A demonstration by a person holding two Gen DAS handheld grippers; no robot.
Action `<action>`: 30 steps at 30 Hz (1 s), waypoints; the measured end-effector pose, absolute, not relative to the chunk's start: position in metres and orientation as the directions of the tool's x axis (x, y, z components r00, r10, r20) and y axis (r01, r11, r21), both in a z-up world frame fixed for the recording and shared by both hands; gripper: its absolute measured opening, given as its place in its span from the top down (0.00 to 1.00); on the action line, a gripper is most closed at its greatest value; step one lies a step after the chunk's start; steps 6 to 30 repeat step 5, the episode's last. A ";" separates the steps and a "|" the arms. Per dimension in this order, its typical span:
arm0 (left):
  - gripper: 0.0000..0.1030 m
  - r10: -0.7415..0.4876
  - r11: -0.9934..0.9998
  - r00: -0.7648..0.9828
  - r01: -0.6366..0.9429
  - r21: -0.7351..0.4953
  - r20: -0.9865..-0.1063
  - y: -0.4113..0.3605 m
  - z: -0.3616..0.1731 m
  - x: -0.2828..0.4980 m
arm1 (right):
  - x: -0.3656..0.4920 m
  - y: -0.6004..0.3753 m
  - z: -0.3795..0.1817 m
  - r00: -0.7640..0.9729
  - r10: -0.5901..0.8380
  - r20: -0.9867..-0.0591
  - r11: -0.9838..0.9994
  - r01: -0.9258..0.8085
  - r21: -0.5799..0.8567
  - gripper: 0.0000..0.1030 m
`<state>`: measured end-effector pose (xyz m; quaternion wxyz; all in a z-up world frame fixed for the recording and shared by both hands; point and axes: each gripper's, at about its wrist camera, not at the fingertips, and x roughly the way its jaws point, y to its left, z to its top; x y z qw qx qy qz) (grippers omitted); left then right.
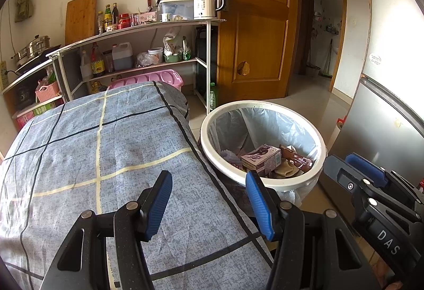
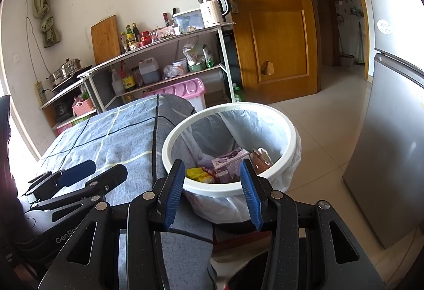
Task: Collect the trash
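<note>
Left gripper (image 1: 209,204), right gripper (image 2: 212,192): jaws parted, empty. White bin (image 2: 230,188) near rim hides lower trash; purple carton (image 1: 262,159) visible.

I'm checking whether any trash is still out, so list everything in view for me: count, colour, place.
Trash bin: one, white, clear liner, on the floor beside the table.
Carton: one, purple, in the bin.
Wrapper: one, brown, in the bin.
Packet: one, yellow, in the bin.
Tablecloth: one, blue-grey check, covering the table; no trash on it.
Kettle: one, white, shelf top.
Storage box: one, pink, behind the table.
Door: one, orange-brown wood.
Fridge: one, grey, right of the bin.
Left gripper: open, empty, over the table edge.
Right gripper: open, empty, facing the bin.
</note>
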<state>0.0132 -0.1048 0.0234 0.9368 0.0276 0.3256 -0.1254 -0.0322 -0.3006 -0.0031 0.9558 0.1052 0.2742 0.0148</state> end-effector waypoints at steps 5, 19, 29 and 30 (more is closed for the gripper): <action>0.44 -0.218 0.966 0.754 0.255 -0.029 -0.620 -0.105 0.021 0.013 | -0.032 -0.300 -0.003 0.849 0.086 -0.522 0.977 0.030 0.210 0.57; 0.44 -0.218 0.966 0.754 0.255 -0.029 -0.620 -0.105 0.021 0.013 | -0.032 -0.300 -0.003 0.849 0.086 -0.522 0.977 0.030 0.210 0.57; 0.44 -0.218 0.966 0.754 0.255 -0.029 -0.620 -0.105 0.021 0.013 | -0.032 -0.300 -0.003 0.849 0.086 -0.522 0.977 0.030 0.210 0.57; 0.44 -0.218 0.966 0.754 0.255 -0.029 -0.620 -0.105 0.021 0.013 | -0.032 -0.300 -0.003 0.849 0.086 -0.522 0.977 0.030 0.210 0.57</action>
